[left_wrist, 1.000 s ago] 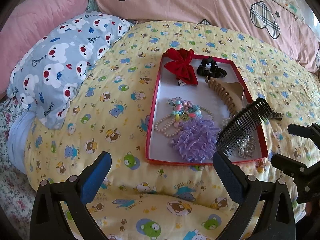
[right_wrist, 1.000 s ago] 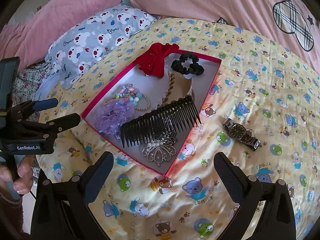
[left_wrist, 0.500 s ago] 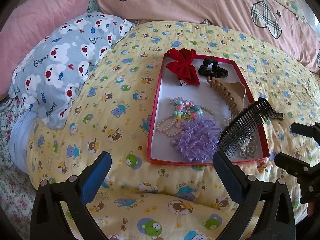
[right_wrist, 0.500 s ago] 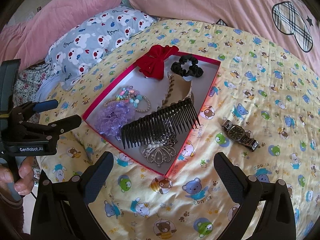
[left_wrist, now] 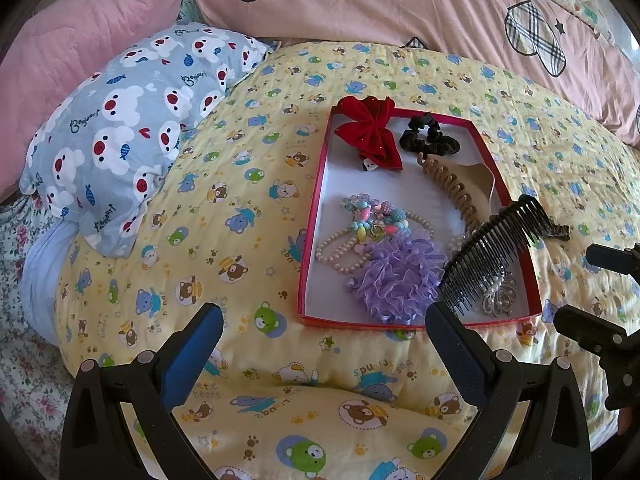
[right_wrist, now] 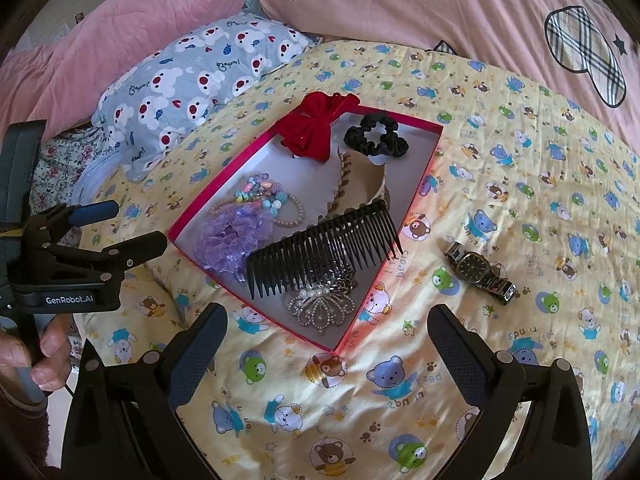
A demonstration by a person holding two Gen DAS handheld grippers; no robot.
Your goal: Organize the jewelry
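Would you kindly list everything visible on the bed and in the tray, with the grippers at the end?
Tray: one, red rim, white inside, on the quilt.
Bow: one, red, tray's far corner, overlapping the rim.
Scrunchie: one, black, far end of tray.
Claw clip: one, beige, mid tray.
Comb: one, black, propped over the brooch.
Brooch: one, silver with pearls, near corner of tray.
Ruffled scrunchie: one, lilac, in tray.
Bead bracelets: several, pastel and pearl, in tray.
Watch: one, dark dial, metal band, on the quilt outside the tray.
Quilt: one, yellow, bear print.
Pillow: one, blue, bear print.
Left gripper: open, empty.
Right gripper: open, empty.
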